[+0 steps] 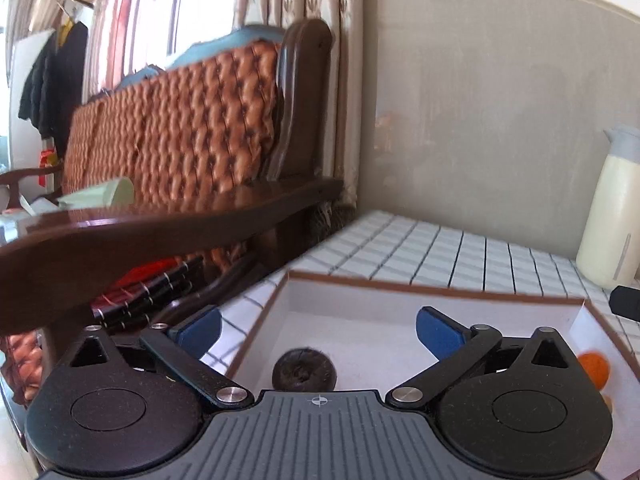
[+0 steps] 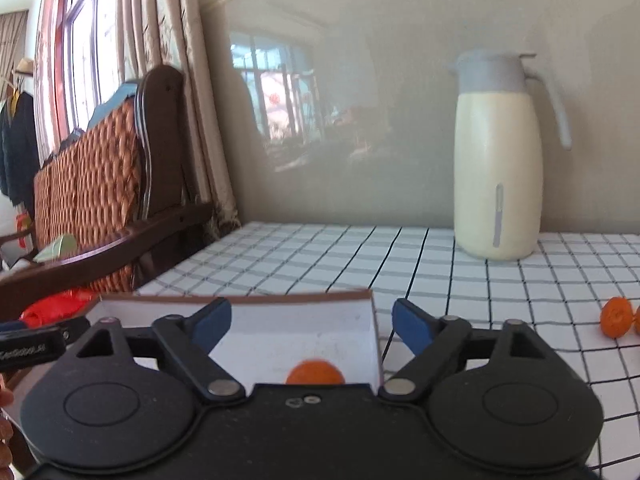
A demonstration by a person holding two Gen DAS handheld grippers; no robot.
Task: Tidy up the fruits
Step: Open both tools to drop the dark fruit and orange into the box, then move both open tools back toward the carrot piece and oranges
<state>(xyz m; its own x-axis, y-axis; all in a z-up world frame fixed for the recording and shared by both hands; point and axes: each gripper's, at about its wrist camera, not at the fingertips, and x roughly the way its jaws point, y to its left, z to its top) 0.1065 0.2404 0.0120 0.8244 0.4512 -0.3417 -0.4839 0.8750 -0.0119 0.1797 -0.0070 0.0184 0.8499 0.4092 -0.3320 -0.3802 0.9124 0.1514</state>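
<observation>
Both tools spread wide, nothing between the pads. Left tool [image 1: 318, 326] hangs over the box [image 1: 400, 286], lower centre of its frame; a dark fruit [image 1: 304, 370] lies on the box floor just ahead of the tool body, an orange [image 1: 595, 368] at the box's right edge. Right tool [image 2: 312, 326] hovers over the same box [image 2: 280, 300], with an orange [image 2: 315, 372] inside, low centre. Loose orange [image 2: 618, 317] still out on the checked desk [image 2: 360, 256], far right of frame, another barely showing beside it. Jug [image 2: 496, 160] upper right, well apart. Judgement: mid-sort, between drops. Next move likely falls to the right tool: swing right, straddle the loose orange, close gently since it may roll.
</observation>
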